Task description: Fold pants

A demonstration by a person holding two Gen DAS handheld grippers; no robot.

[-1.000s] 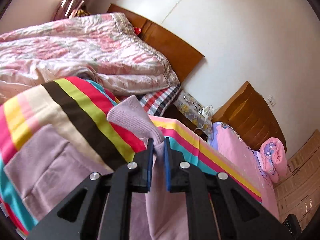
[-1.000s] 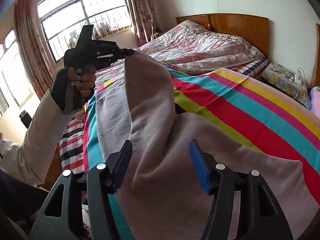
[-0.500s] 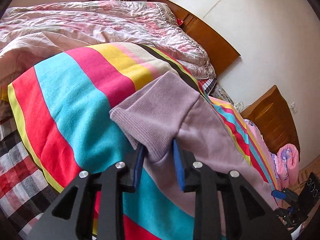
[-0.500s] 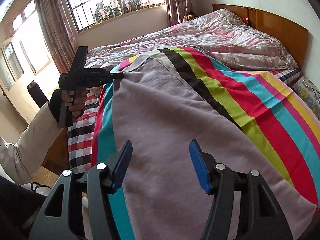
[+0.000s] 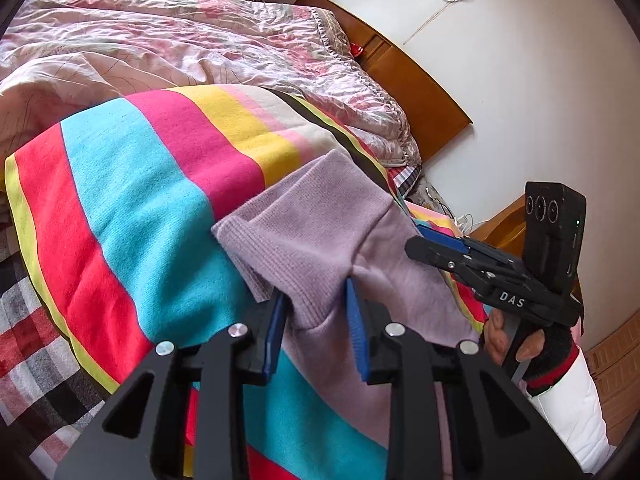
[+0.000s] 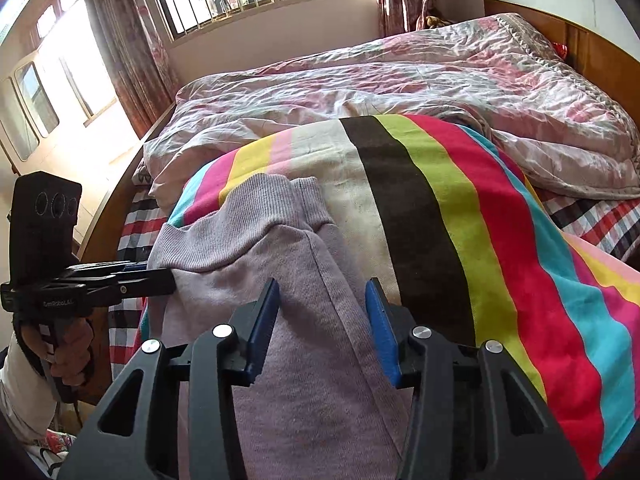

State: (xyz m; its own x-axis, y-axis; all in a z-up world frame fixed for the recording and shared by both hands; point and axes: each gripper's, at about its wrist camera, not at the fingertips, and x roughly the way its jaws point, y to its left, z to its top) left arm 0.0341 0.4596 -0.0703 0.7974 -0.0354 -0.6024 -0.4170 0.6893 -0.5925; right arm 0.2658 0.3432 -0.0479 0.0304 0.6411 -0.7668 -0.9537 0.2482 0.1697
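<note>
Two grippers sit by the purple pants (image 6: pixel 280 280) on the striped blanket (image 6: pixel 460 208): left gripper (image 5: pixel 316 304) loosely around the cuff, right gripper (image 6: pixel 322 304) wide.

Your right gripper (image 5: pixel 436 246) carries white lettering "DAS" on its black body. Your left gripper (image 6: pixel 160 276) reads "GenRoboLAI", small and partly unclear.

The striped blanket (image 6: pixel 500 220) lies bare right of the pants (image 6: pixel 304 320); the crumpled quilt (image 6: pixel 400 80) blocks beyond.
</note>
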